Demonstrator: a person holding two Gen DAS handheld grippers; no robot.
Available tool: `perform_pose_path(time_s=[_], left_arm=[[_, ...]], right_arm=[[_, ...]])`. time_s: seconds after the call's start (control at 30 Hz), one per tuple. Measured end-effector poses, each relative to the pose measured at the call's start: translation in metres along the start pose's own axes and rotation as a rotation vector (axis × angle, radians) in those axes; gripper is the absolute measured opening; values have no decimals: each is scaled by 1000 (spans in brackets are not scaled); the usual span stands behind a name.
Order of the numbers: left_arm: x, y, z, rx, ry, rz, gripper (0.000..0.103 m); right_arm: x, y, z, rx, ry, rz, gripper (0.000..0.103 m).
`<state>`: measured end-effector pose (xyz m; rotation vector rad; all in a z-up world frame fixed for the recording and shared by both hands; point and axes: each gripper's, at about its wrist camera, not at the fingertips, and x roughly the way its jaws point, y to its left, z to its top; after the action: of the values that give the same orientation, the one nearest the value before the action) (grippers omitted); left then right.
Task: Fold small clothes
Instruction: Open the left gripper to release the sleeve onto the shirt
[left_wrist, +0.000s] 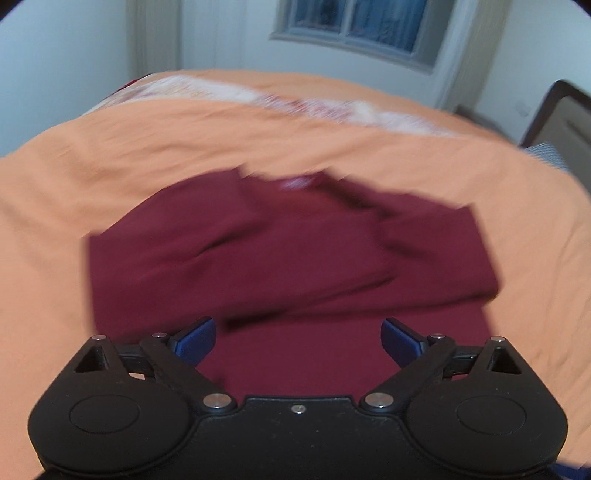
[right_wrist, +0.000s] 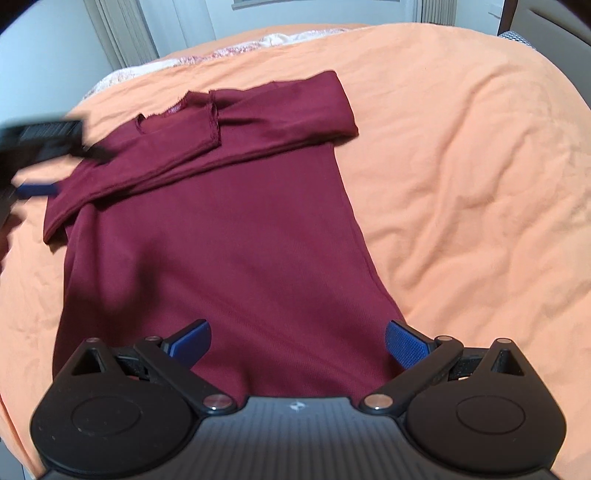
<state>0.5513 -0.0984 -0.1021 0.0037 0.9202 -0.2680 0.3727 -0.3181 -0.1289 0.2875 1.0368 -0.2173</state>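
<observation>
Both tongs stand apart and empty: the left tongs (left_wrist: 298, 341) and the right tongs (right_wrist: 298, 341) each hover low in frame over one maroon shirt (right_wrist: 221, 236). It lies mid-frame on the orange bedsheet (right_wrist: 461, 166), its two sleeves folded across the chest.

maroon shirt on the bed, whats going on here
A person with a two-finger gripper in each hand is folding a maroon shirt spread on an orange bedsheet. Both sleeves are already folded across the chest. The right gripper hovers open over the hem end, holding nothing. The left gripper is open too, over the shirt's side; its view is motion-blurred.
</observation>
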Motion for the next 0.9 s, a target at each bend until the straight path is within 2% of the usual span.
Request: perform_pose_path(time_s=[0.2,0.37,0.47,0.57,0.63,0.7,0.8,0.9], left_arm=[[-13,61,-64,-79,112,102,101],[-21,95,-112,-164,198,84,100],[-27,108,-127,-219,189,66,100],[-31,121,-122,-246,147,99,100],[-28,129,-114,-217,122,145,100],[-22,137,-103,-170,97,187,100],[-13,150,-84,-165,70,181,100],[-2,157,-69,-162,29,172,100]], right_arm=[[1,-1,-20,8,56,-36,103],[-6,1,-41,9,84,-88,103],[-13,4,-48,12,84,-126,103],[-19,11,-49,2,63,-119,103],[-17,17,-45,-23,49,-98,103],[-14,28,-35,-70,3,-114,103],[-8,48,-7,-150,-86,-157,102],[0,69,33,-195,-182,-146,101]])
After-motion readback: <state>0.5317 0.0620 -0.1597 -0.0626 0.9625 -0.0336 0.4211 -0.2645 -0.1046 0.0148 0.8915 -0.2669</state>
